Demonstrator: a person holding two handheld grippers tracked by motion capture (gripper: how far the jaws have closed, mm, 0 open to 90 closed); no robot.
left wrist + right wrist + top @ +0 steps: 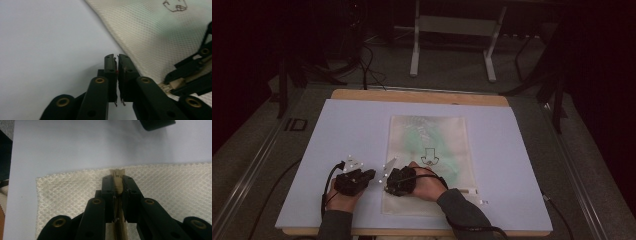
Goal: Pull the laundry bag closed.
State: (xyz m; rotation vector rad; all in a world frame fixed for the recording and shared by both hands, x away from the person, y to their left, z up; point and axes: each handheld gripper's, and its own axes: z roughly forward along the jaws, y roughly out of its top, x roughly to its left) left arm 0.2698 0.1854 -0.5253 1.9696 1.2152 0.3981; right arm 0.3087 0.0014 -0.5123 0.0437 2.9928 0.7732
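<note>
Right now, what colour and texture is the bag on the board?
Cream honeycomb mesh bag, clearest in the right gripper view.

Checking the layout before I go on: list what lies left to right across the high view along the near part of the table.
White sheet's bare left part → left gripper, beside the bag → right gripper, over the bag's left edge → mesh bag → bare sheet again at the right.

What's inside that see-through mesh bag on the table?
Through the mesh bag a pale green, folded-looking shape shows faintly; what it is stays unclear. The right gripper is clamped on the bag's zipper pull.
</note>
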